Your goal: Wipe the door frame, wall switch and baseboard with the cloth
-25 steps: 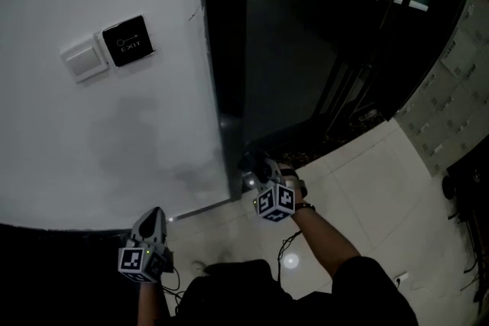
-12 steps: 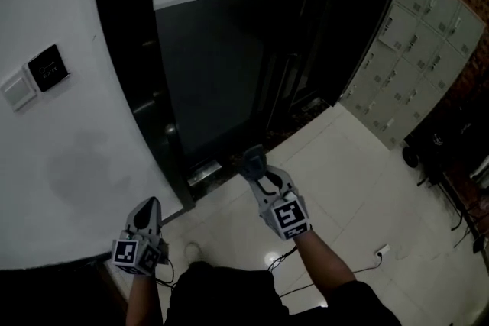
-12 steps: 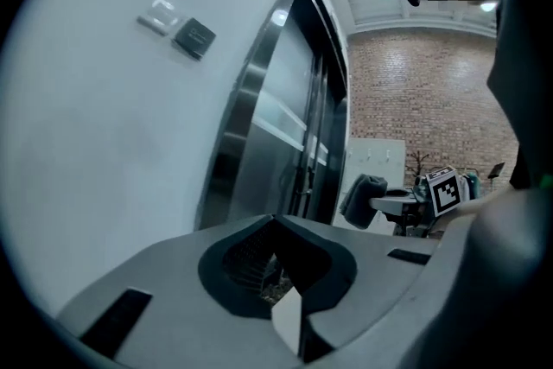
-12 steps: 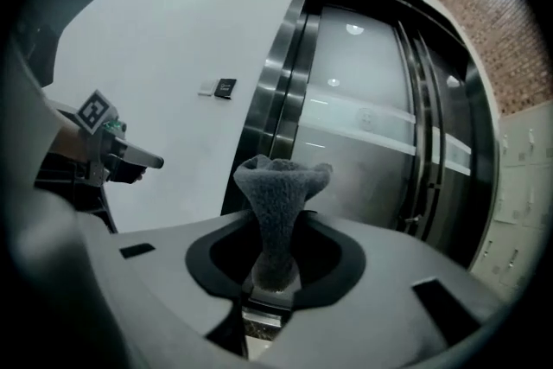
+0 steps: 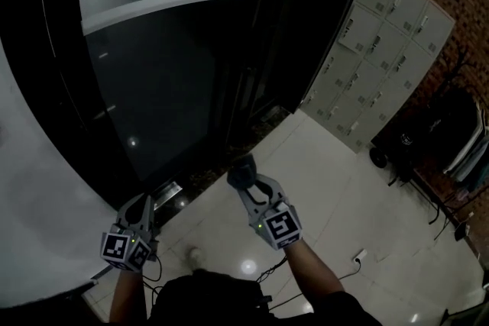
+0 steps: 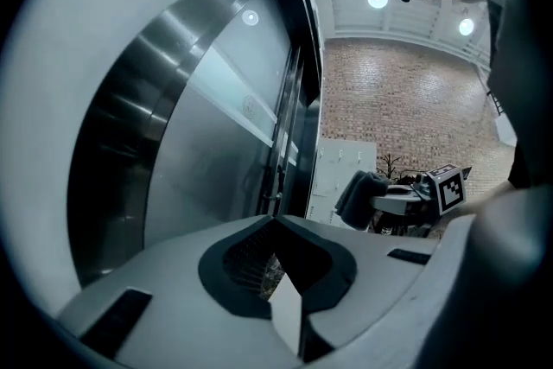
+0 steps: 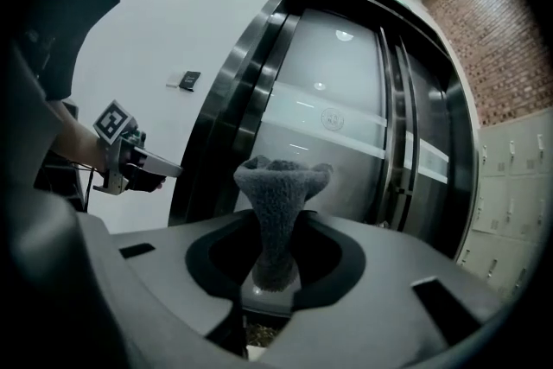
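— Which step, judging from this?

— Looks like a gap between wipes. Has the cloth (image 7: 278, 201) pinched in the right gripper (image 5: 246, 183), tuft poking past the tips, held in the air before the glass door (image 5: 176, 88), touching nothing.

— And the left gripper (image 5: 144, 207)?

— Pressed together on nothing. Hangs low near the foot of the door frame (image 5: 84, 126), apart from it.

— Any sign of the switch (image 7: 181, 80)?

— Out of the head view. Shows only in the gripper views, up on the white wall (image 5: 30, 225) beside the frame. Baseboard hard to make out here.

— So what next?

— Probably back to the frame, or down to the baseboard; no telling how much is wiped already. Either way, calls for swinging the right gripper left, pressing the tuft flat against the surface and dragging along it under steady pressure. For the baseboard, calls for a crouch and a low reach.

— Anything to mind?

— Keep the pinch firm. Only a narrow neck of cloth inside the jaws, so could slip under a hard drag.
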`<state>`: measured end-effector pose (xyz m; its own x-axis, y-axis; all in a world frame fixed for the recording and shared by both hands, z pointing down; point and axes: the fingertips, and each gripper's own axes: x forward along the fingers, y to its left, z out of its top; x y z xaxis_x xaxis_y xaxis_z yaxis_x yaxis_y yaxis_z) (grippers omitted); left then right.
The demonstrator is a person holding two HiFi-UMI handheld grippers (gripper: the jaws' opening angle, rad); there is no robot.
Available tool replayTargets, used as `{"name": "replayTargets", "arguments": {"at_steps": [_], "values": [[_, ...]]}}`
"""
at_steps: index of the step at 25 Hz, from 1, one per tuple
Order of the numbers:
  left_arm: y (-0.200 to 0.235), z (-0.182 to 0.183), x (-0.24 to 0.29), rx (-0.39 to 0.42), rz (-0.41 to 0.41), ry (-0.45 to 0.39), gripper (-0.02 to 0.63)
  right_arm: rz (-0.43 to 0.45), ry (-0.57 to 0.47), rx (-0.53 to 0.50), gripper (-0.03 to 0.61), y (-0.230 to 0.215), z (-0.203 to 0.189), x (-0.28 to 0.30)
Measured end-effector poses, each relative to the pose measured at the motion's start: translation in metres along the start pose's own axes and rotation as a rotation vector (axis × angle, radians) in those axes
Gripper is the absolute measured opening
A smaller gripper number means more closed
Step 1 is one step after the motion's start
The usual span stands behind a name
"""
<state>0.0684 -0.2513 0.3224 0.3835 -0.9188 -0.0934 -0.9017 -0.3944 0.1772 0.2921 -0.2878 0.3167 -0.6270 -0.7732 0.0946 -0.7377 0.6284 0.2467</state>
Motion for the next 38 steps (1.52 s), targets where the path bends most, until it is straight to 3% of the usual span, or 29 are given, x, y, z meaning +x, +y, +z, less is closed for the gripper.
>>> {"name": "replayTargets", "arguments": {"at_steps": [5,9,13,17,22,27,30,32,34,38], "values": [[0.032,0.027,0.067,0.069,0.009,-0.048,0.003,0.102,-0.117,-0.04,0.094,-0.04,0.059,0.103],[0.068,0.042,0.1,0.1,0.089,-0.058,0.003,0.221,-0.183,-0.104,0.094,-0.043,0.08,0.165],[0.095,0.053,0.114,0.144,0.203,-0.072,0.003,0.368,-0.235,-0.09,0.095,-0.04,0.078,0.221],[0.12,0.056,0.128,0.195,0.381,-0.101,0.003,0.57,-0.298,-0.074,0.094,-0.039,0.073,0.278],[0.124,0.068,0.141,0.269,0.644,-0.178,0.003,0.865,-0.391,-0.198,0.094,-0.028,0.079,0.336],[0.096,0.088,0.127,0.321,0.969,-0.221,0.003,1.16,-0.526,-0.193,0.094,-0.009,0.113,0.358],[0.06,0.09,0.096,0.343,1.157,-0.226,0.003,1.308,-0.652,-0.288,0.094,0.035,0.131,0.337],[0.037,0.085,0.077,0.348,1.249,-0.209,0.003,1.351,-0.755,-0.351,0.094,0.057,0.15,0.315],[0.012,0.08,0.053,0.343,1.326,-0.195,0.003,1.34,-0.895,-0.421,0.094,0.075,0.181,0.291],[-0.045,0.077,0.003,0.367,1.485,-0.246,0.003,1.196,-1.157,-0.613,0.094,0.107,0.258,0.259]]}}
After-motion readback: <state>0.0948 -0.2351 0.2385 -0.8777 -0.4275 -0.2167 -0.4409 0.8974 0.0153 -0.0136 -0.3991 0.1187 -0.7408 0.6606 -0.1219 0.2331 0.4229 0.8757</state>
